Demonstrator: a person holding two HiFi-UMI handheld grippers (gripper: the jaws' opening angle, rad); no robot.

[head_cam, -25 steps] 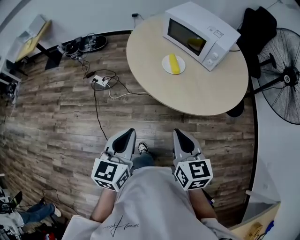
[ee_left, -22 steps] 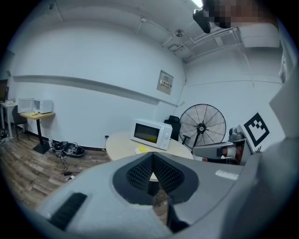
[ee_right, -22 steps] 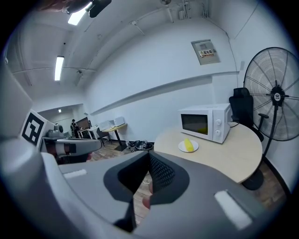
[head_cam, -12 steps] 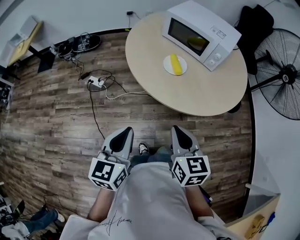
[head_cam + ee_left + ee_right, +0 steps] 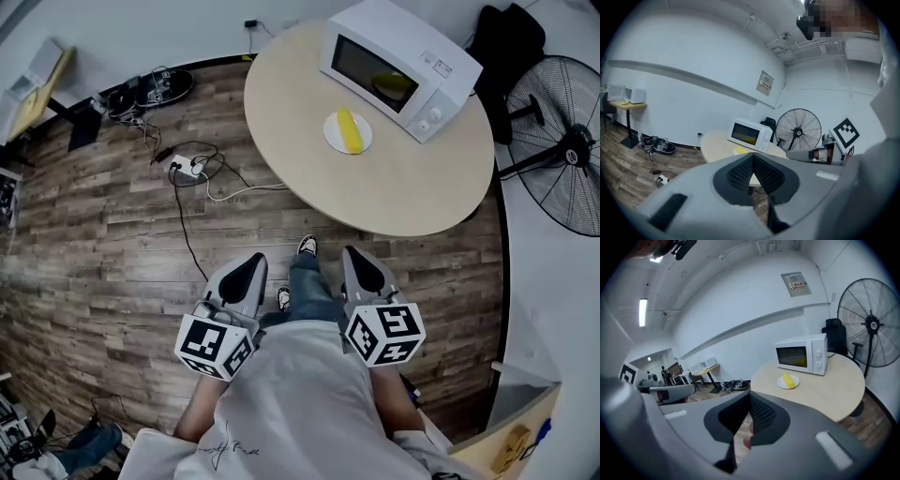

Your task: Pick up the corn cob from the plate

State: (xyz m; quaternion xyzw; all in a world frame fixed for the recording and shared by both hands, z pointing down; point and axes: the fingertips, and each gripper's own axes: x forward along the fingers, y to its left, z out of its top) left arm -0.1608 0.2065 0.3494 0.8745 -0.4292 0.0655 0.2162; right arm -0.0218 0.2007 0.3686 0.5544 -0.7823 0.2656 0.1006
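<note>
Currently corn cob [image 5: 348,130] on plate [image 5: 331,135], desk [image 5: 375,192], well apart from tools. Left tool [image 5: 249,266], right tool [image 5: 360,262]: jaws together, empty. Cob likely stiff, light, roll-prone; grip mid-length, across.

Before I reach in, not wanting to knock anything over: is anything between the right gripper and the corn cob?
Nothing visible. Only bare table lies between the right gripper and the corn cob on its plate; the microwave stands behind it.
</note>
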